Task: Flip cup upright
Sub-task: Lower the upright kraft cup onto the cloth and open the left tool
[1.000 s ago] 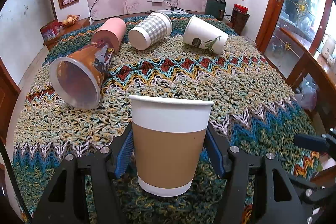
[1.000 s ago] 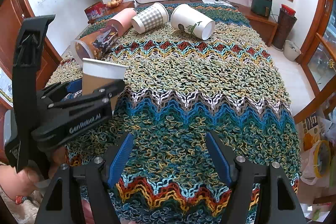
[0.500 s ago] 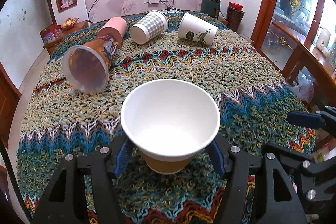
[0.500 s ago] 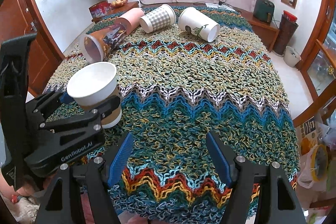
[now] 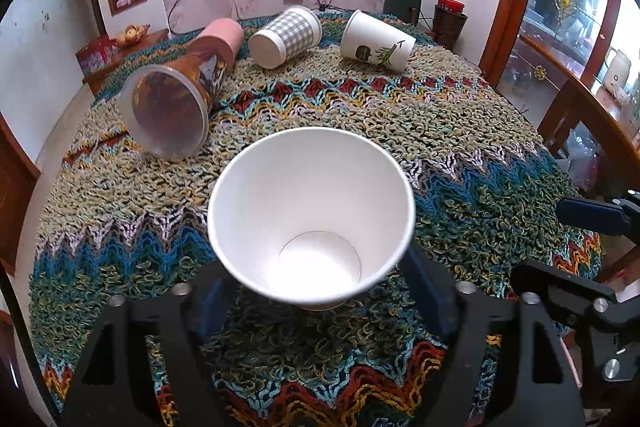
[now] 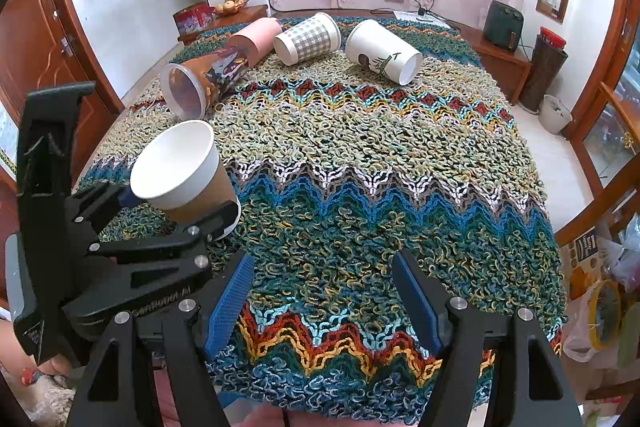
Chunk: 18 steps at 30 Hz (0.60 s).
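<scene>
A brown-sleeved white paper cup stands mouth up on the knitted tablecloth, tilted toward the camera. My left gripper has its blue pads on either side of the cup's lower body; I cannot tell whether they press it. In the right wrist view the same cup sits at the left between the left gripper's fingers. My right gripper is open and empty over the near edge of the table.
Several cups lie on their sides at the far end: a clear printed cup, a pink one, a checked one and a white leaf-print one. A wooden chair stands at the right.
The left gripper rose and pitched down, so the cup's open mouth now faces the camera. The cup leans more. The right gripper stayed open.
</scene>
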### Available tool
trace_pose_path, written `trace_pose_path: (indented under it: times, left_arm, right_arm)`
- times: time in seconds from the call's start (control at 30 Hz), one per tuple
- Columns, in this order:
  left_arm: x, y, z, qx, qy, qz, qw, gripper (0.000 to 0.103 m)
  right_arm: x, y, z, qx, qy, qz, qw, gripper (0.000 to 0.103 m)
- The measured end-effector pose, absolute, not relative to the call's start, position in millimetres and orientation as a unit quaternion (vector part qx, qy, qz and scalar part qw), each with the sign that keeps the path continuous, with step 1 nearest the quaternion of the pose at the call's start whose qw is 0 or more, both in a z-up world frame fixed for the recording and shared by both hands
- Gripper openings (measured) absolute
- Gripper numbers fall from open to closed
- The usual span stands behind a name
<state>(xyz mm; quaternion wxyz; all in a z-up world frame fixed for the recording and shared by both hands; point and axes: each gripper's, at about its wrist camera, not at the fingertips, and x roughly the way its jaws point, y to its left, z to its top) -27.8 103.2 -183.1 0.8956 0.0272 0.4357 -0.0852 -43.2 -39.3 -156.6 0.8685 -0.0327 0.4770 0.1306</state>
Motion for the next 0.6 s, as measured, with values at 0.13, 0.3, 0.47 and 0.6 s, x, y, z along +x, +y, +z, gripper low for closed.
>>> trace_pose_path:
  times: [0.13, 0.3, 0.47, 0.6]
  left_arm:
    - [-32.0, 100.8, -176.8, 0.04, 0.428, -0.084, 0.899, 0.083]
    - [-37.4, 102.1, -169.1, 0.046, 0.422, -0.075, 0.902, 0.083]
    - [-44.8, 106.1, -162.3, 0.047, 0.418, -0.069, 0.905, 0.083]
    - [-50.7, 109.8, -158.1, 0.05, 0.418, -0.061, 0.905, 0.083]
  right_arm:
    - [-44.0, -39.4, -155.6, -0.033, 0.476, 0.129, 0.869, 0.073]
    - [-47.6, -37.9, -149.8, -0.032, 0.469, 0.132, 0.873, 0.073]
    - [-52.5, -33.4, -143.1, -0.033, 0.462, 0.137, 0.876, 0.073]
    - [-58.0, -29.4, -137.5, -0.033, 0.455, 0.141, 0.879, 0.073]
